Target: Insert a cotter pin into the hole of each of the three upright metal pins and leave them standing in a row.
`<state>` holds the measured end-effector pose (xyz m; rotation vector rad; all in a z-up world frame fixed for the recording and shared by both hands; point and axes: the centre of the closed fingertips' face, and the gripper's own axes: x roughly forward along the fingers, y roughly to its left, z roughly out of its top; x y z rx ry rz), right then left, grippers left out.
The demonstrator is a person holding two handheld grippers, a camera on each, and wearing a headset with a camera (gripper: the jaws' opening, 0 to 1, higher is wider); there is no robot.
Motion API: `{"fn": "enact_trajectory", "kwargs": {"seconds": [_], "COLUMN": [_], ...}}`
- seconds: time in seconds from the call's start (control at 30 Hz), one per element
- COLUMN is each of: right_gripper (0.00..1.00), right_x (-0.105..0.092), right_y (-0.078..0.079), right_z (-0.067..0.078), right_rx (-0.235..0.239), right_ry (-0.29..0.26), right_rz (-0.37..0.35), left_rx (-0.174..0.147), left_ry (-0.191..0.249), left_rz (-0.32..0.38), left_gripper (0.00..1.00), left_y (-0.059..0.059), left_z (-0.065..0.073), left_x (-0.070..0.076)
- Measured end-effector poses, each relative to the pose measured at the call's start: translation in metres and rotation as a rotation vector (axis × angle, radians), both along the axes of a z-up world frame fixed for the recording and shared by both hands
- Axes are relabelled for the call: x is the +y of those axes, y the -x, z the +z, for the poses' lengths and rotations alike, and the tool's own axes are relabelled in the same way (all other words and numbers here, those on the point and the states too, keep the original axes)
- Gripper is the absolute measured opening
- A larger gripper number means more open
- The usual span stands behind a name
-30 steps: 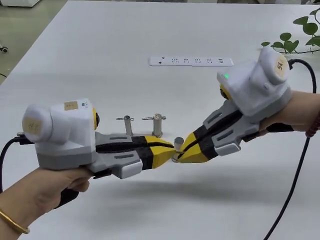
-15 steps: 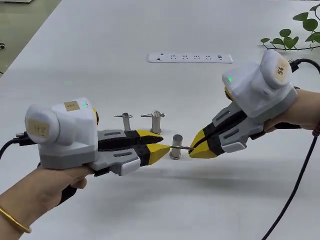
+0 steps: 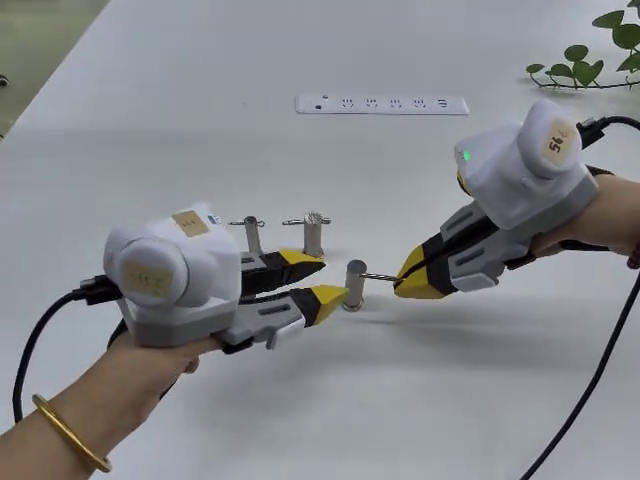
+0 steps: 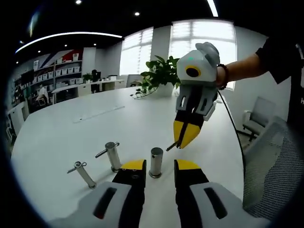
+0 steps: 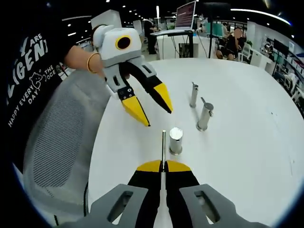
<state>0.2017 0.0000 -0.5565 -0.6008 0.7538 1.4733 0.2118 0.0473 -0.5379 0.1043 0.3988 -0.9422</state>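
Three upright metal pins stand on the white table (image 3: pixel 200 120). The two far pins (image 3: pixel 252 236) (image 3: pixel 313 235) each carry a cotter pin through the top. The near pin (image 3: pixel 355 285) (image 4: pixel 156 161) (image 5: pixel 175 140) stands alone. My left gripper (image 3: pixel 325 278) (image 4: pixel 160 165) is open, its yellow tips on either side of the near pin without touching it. My right gripper (image 3: pixel 405 283) (image 5: pixel 164 165) is shut on a thin cotter pin (image 3: pixel 378 277) (image 5: pixel 164 142). The wire points at the near pin's top, and its tip lies just beside it.
A white power strip (image 3: pixel 380 104) lies at the table's far side. A green plant (image 3: pixel 590 70) trails in at the far right. Black cables (image 3: pixel 590 380) hang from both grippers. A mesh chair (image 5: pixel 57 142) stands beside the table.
My left gripper has opened and drawn back a little from the near pin. The right gripper has pulled away to the right with the cotter pin still in its jaws.
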Motion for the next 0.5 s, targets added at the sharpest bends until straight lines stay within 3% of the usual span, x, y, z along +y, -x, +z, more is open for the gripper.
{"fn": "enact_trajectory", "kwargs": {"seconds": [0.23, 0.5], "right_gripper": [0.0, 0.0], "right_x": [-0.007, -0.013], "right_y": [-0.006, -0.012], "right_z": [-0.006, -0.014], "right_rx": [-0.006, -0.008], "right_ry": [0.015, 0.042], "right_rz": [-0.02, -0.038], "left_rx": [0.001, 0.009], "left_ry": [-0.051, -0.078], "left_rz": [0.04, 0.072], "left_gripper": [0.21, 0.19], "left_y": [-0.008, -0.016], "left_z": [-0.017, -0.031], "left_x": [-0.004, -0.01]}}
